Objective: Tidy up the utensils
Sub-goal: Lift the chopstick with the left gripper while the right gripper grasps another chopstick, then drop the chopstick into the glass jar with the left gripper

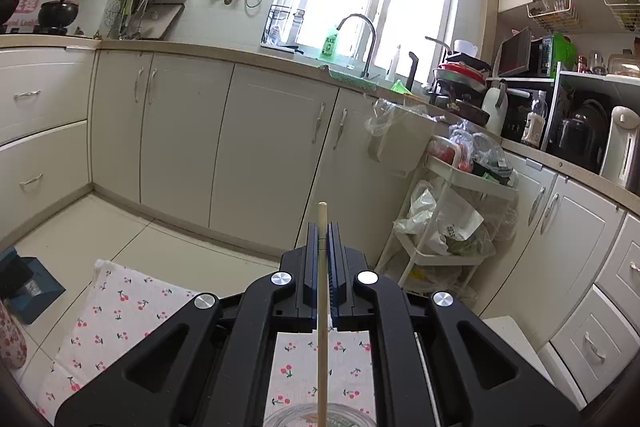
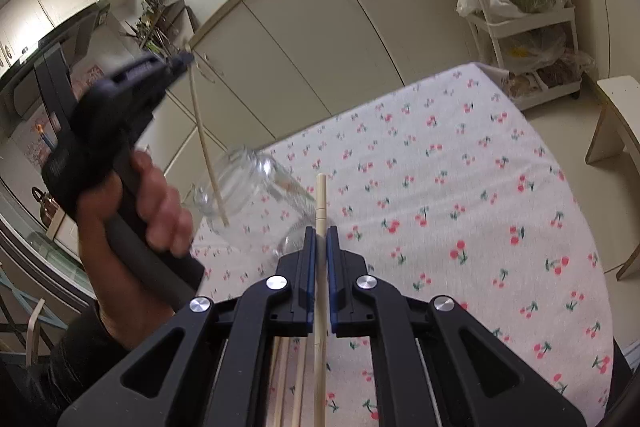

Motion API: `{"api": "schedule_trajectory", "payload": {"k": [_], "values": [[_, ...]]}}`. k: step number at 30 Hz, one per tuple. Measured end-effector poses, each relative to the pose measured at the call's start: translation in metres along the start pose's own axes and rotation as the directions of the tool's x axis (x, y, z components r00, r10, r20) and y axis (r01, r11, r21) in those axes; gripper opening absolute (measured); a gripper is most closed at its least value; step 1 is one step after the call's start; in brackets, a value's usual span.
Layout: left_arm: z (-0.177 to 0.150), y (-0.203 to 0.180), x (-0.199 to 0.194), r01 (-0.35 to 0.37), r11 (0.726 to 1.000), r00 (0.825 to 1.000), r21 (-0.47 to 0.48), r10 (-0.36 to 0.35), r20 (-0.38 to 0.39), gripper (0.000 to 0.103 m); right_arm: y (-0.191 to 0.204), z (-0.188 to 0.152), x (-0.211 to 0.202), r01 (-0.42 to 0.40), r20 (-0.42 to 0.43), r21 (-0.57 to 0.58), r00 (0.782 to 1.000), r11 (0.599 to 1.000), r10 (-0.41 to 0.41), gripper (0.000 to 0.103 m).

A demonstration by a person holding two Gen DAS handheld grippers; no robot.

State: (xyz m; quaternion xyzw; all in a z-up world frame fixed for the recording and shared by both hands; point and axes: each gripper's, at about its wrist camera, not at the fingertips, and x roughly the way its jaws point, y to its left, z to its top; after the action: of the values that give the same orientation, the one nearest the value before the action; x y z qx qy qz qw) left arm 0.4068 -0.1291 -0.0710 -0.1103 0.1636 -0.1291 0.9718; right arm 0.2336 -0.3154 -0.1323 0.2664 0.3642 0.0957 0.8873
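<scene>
In the left wrist view my left gripper [image 1: 322, 227] is shut on a pale wooden chopstick [image 1: 322, 327] that runs down toward the rim of a clear glass jar [image 1: 320, 417]. The right wrist view shows that left gripper [image 2: 185, 59], held by a hand, high at the left. Its chopstick [image 2: 204, 139] slants down with the lower end inside the glass jar [image 2: 256, 187], which stands on the cherry-print tablecloth [image 2: 460, 187]. My right gripper [image 2: 320, 231] is shut on a second chopstick [image 2: 320, 195], just right of the jar. More chopsticks [image 2: 298, 387] lie beneath it.
Cream kitchen cabinets [image 1: 180, 131] run behind the table. A white trolley [image 2: 520, 19] loaded with bags stands past the table's far right corner. Right of the table there is a wooden stool [image 2: 616, 115]. A blue box [image 1: 28, 287] sits on the floor to the left.
</scene>
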Motion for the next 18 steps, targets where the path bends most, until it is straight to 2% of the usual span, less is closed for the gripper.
{"api": "schedule_trajectory", "payload": {"k": [7,18], "values": [[-0.02,0.008,-0.006,0.015,0.999,0.998,0.031,-0.013,-0.06,0.004,0.014,0.031,-0.014,-0.047,0.117,-0.006,0.992,0.999,0.048,0.006],[-0.039,0.006,-0.019,0.075,0.991,0.985,0.109,-0.057,-0.164,0.004,0.047,0.072,-0.018,-0.118,0.248,-0.031,0.961,0.993,0.122,0.006]]}}
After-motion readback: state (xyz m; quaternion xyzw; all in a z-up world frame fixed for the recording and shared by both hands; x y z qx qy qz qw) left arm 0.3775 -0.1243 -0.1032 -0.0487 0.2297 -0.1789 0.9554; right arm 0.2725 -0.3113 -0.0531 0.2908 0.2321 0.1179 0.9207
